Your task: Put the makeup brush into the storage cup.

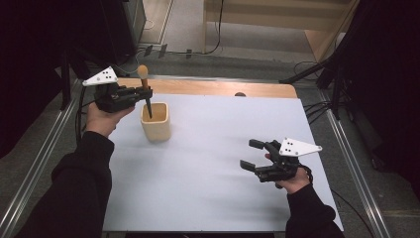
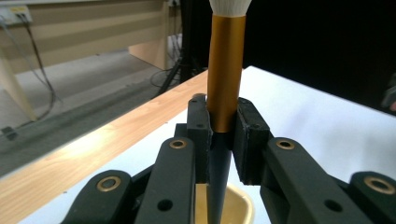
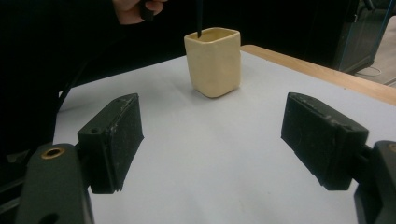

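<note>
The right gripper [image 1: 253, 154] lies nearest, low over the white table sheet [image 1: 208, 173], its jaws spread wide with nothing between them. Farther off, the left gripper [image 1: 146, 94] pinches a makeup brush [image 2: 225, 70] with a gold metal ferrule and dark tapered handle, held upright. The handle's tip dips into the cream square ceramic cup [image 1: 156, 122] directly beneath the jaws.
</note>
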Available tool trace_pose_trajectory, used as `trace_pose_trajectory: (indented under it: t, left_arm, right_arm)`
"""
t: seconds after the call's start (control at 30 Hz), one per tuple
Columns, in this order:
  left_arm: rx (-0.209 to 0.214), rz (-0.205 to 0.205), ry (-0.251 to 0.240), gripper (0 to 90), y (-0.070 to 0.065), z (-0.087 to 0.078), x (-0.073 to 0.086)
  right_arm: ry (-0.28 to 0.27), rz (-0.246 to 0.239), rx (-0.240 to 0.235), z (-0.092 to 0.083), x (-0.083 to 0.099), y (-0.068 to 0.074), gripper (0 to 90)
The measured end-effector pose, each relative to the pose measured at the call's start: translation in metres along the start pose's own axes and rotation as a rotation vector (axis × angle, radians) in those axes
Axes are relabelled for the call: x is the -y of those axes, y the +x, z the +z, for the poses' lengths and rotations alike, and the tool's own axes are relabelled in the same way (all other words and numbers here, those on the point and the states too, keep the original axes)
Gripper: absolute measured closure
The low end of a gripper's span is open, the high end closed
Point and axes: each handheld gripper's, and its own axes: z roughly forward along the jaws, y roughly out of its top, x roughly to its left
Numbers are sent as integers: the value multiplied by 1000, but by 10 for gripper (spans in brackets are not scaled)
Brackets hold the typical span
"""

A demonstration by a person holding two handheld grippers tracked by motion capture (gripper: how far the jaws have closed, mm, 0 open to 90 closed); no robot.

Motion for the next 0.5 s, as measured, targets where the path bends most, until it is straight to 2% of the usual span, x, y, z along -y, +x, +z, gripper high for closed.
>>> trace_pose_trajectory:
  t: [0.13,0.5]
  left_arm:
    - [-12,4,0,792,0,2,5]
    - [-19,-13,43,790,2,6,21]
  right_arm:
    - [6,-2,0,1,0,0,217]
    - [-4,8,-2,0,0,-2,218]
